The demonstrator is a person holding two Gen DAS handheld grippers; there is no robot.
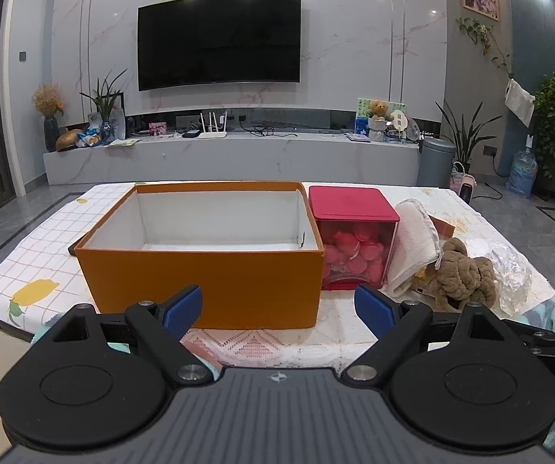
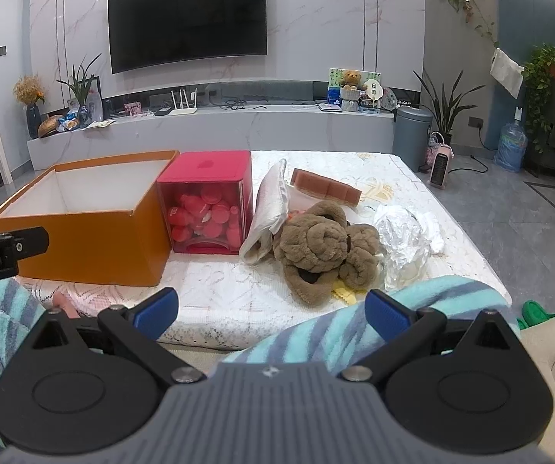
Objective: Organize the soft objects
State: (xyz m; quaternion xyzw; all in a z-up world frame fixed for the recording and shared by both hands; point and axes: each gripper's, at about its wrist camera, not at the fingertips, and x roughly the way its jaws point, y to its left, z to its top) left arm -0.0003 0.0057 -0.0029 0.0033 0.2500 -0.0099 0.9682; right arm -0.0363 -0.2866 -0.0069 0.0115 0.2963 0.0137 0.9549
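An open orange box (image 1: pixel 204 286) (image 2: pixel 84 239) with a white inside stands on the table, left of a red-lidded clear box of pink pieces (image 1: pixel 352 237) (image 2: pixel 209 201). To their right lies a pile of soft things: a brown plush toy (image 1: pixel 461 276) (image 2: pixel 316 247), a white padded mitt (image 1: pixel 412 239) (image 2: pixel 269 208), a brown sponge (image 2: pixel 325 187) and a crinkled foil wrap (image 1: pixel 511 270) (image 2: pixel 405 243). My left gripper (image 1: pixel 277 309) is open and empty in front of the orange box. My right gripper (image 2: pixel 271 313) is open and empty, near the table's front edge below the plush toy.
The table has a white lace cloth (image 2: pixel 238 290) and a checked lemon-print cloth (image 1: pixel 33 255). A striped teal sleeve (image 2: pixel 354 332) crosses the right wrist view. Behind are a TV wall unit (image 1: pixel 231 150), a grey bin (image 1: pixel 434 162) and a small pink heater (image 2: pixel 441 166).
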